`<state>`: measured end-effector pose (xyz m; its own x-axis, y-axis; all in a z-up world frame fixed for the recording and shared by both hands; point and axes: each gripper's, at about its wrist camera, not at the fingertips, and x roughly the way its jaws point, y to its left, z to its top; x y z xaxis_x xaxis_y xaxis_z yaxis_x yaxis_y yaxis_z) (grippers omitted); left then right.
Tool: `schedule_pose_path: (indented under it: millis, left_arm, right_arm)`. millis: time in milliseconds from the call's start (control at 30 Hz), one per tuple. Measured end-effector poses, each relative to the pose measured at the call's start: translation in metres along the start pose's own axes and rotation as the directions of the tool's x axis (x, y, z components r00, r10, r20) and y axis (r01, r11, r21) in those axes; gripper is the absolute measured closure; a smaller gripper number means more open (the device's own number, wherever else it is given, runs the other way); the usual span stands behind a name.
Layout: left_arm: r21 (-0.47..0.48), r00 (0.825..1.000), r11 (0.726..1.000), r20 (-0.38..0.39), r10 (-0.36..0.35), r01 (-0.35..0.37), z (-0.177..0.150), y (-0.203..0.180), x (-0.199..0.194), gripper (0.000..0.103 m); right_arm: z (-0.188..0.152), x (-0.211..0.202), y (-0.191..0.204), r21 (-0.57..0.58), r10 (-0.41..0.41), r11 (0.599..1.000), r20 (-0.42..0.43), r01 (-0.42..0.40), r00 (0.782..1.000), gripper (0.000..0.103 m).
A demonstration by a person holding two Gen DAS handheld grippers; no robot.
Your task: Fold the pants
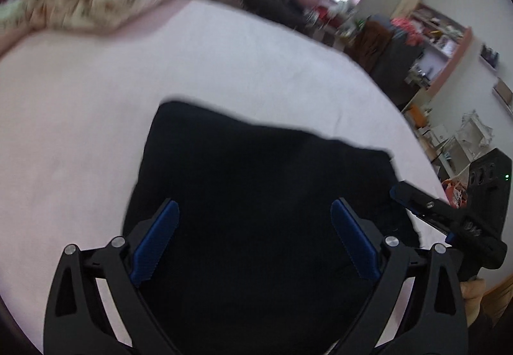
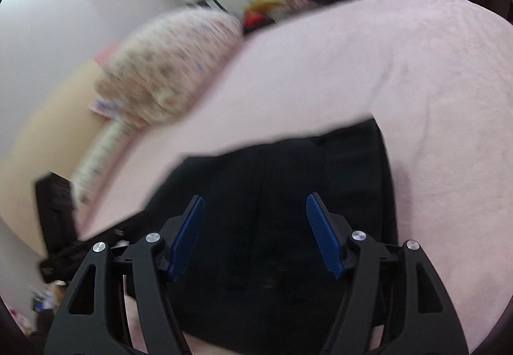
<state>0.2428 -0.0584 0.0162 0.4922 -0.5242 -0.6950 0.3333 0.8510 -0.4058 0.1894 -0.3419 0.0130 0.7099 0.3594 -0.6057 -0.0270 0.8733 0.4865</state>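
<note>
Pale pink bedspread (image 1: 224, 60) fills the left wrist view; folded black pants (image 1: 256, 194) lie lower centre, left gripper (image 1: 255, 239) spread wide, empty. Right wrist view: right gripper (image 2: 255, 233) parted above the pants (image 2: 288, 194), gripping nothing. Folding looks finished, probably.

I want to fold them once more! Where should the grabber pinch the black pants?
Probably a near corner of the black pants, coming from the near edge. They lie as a flat folded bundle on the pink bedspread, so only edges and corners offer a lip. The left gripper hangs open above them, holding nothing.
</note>
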Motion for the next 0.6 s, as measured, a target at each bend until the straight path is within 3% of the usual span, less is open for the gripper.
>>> schedule_pose_path:
  millis: [67, 233, 267, 333, 400, 500, 600]
  left_arm:
    - [-0.054, 0.998, 0.998, -0.053, -0.024, 0.022, -0.004, 0.011, 0.013, 0.01]
    - [-0.114, 0.998, 0.992, -0.037, -0.058, 0.053, -0.002, 0.02, 0.009, 0.011]
    - [-0.114, 0.995, 0.989, -0.018, -0.098, 0.095, -0.004, 0.019, -0.001, 0.011]
    - [-0.088, 0.986, 0.983, 0.016, -0.163, 0.164, -0.012, 0.017, -0.019, 0.011]
    - [-0.023, 0.982, 0.982, 0.039, -0.185, 0.186, -0.025, 0.01, -0.038, 0.006]
    - [0.066, 0.98, 0.978, 0.021, -0.197, 0.196, -0.049, -0.002, -0.047, 0.006]
    - [0.071, 0.985, 0.983, -0.042, -0.168, 0.171, -0.067, -0.003, -0.037, 0.006]
  right_arm:
    - [-0.007, 0.013, -0.017, 0.073, 0.008, 0.997, -0.045, -0.005, 0.999, 0.035]
    - [-0.014, 0.01, -0.033, 0.178, 0.1, 0.979, -0.005, -0.098, 0.995, 0.036]
    - [-0.013, 0.003, -0.032, 0.198, 0.115, 0.974, 0.004, -0.113, 0.993, 0.035]
    - [-0.016, -0.022, -0.029, 0.228, 0.192, 0.953, 0.062, -0.201, 0.979, 0.033]
    - [-0.025, -0.042, -0.024, 0.208, 0.265, 0.937, 0.1, -0.28, 0.959, 0.024]
    - [-0.045, -0.052, -0.022, 0.199, 0.306, 0.929, 0.059, -0.311, 0.95, 0.023]
    - [-0.061, -0.037, -0.027, 0.279, 0.33, 0.907, -0.005, -0.316, 0.944, 0.024]
